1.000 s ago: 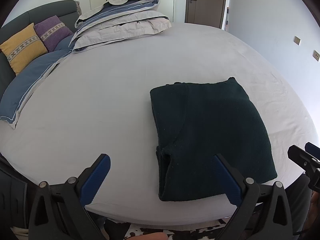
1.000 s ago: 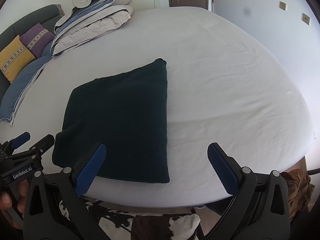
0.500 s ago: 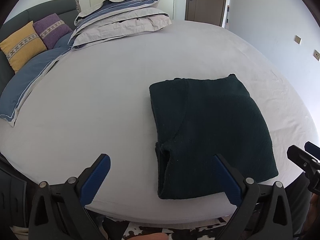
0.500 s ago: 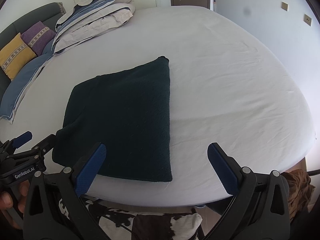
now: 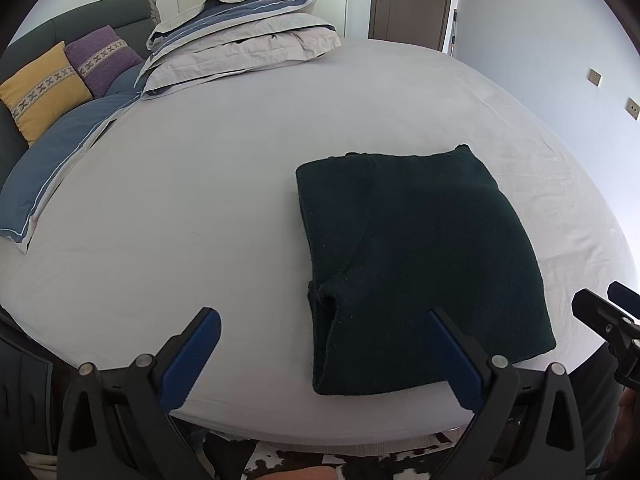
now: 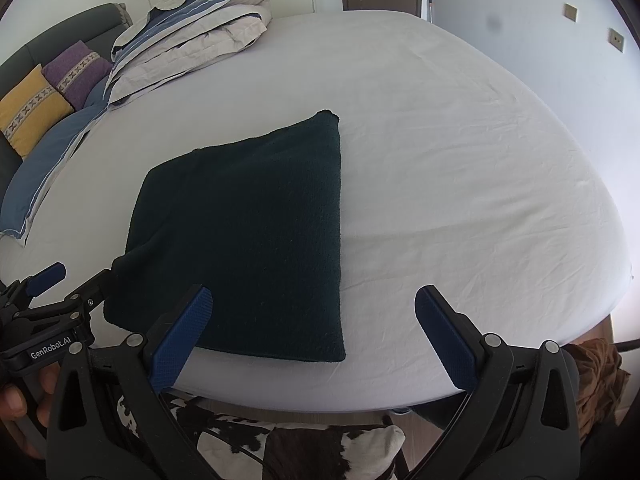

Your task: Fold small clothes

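I see a wide white bed sheet point(image 5: 240, 184), smooth with faint creases, with bare room on its left and far right. A folded grey-and-blue quilt point(image 5: 240, 44) lies far left. The dark green fuzzy knit garment point(image 5: 420, 248), folded into a thick rectangle, sits flat at the near edge. My left gripper point(image 5: 320, 356) and right gripper point(image 6: 312, 328) hover there, blue textured pads point(image 6: 180, 336) spread apart, empty.
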Motion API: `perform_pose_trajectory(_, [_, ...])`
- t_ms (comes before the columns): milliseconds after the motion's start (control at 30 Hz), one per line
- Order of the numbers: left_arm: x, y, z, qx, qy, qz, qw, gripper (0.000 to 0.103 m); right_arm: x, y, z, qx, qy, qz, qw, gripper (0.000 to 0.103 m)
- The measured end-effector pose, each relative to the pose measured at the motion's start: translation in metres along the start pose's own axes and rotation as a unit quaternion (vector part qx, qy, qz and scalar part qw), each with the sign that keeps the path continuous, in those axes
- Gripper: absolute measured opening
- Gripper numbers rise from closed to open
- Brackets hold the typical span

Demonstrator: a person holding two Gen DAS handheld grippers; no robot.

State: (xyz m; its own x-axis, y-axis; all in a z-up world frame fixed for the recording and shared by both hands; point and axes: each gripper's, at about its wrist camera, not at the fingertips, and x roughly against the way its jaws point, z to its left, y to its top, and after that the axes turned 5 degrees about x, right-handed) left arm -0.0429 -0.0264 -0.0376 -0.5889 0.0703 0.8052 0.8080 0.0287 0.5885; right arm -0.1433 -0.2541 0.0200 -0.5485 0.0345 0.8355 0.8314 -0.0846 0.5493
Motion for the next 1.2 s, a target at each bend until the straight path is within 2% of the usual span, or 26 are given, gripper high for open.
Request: perform_pose_trajectory(1200, [-0.0013,-0.0038,-0.0009,-0.001,-0.001,0.001,1.0000,0.103,-0.0023,-0.0030,0.0009,-0.001,0.000,0.002,1.000,0.103])
